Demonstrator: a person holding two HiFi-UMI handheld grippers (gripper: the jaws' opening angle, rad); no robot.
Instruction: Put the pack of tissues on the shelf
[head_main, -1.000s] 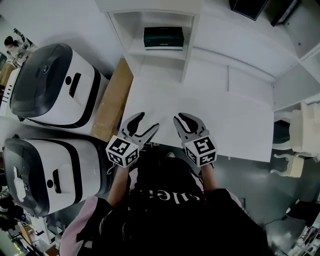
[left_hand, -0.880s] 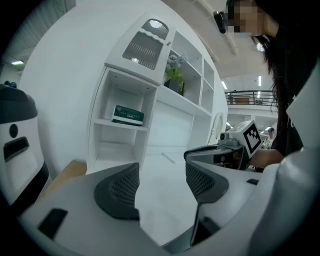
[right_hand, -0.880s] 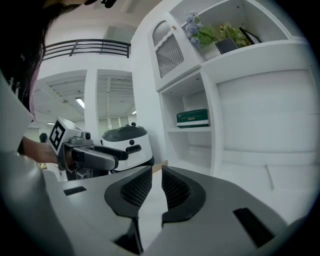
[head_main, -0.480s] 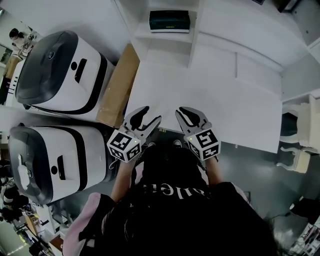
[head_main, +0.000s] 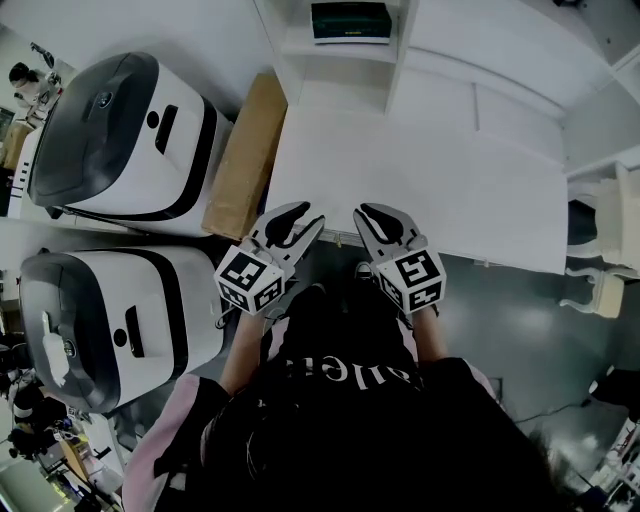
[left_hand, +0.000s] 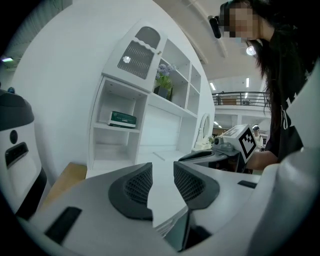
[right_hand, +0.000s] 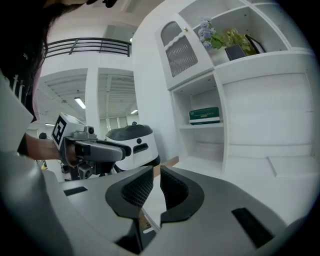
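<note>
Quick update. In the last second I've backed off from the desk (head_main: 450, 190): both of my grippers sat over its top, and now they hang at its near edge, with the shelf (head_main: 335, 52) further up the head view than before.

The left gripper (head_main: 308, 215) was wide open a second ago. Its fingers (left_hand: 137, 187) are closing right now, with a gap still between them and nothing in it. The right gripper (head_main: 372, 212) has gone from a small gap to fingers (right_hand: 175, 192) pressed together on nothing.

The pack of tissues (head_main: 350, 22) is lying flat on the middle board of the shelf, well away from both grippers and touched by neither. So my read is that the job's done and this is just me pulling out and closing up.

As for writing, there's not much I can read:
- The pack is dark green with a pale band along the front. There's print on it, but it's too small to read in any view.
- My black top has white lettering, but it's upside down and creased, so I can't make out the word.
- The cubes on the grippers only carry black and white square markers, no text.
</note>
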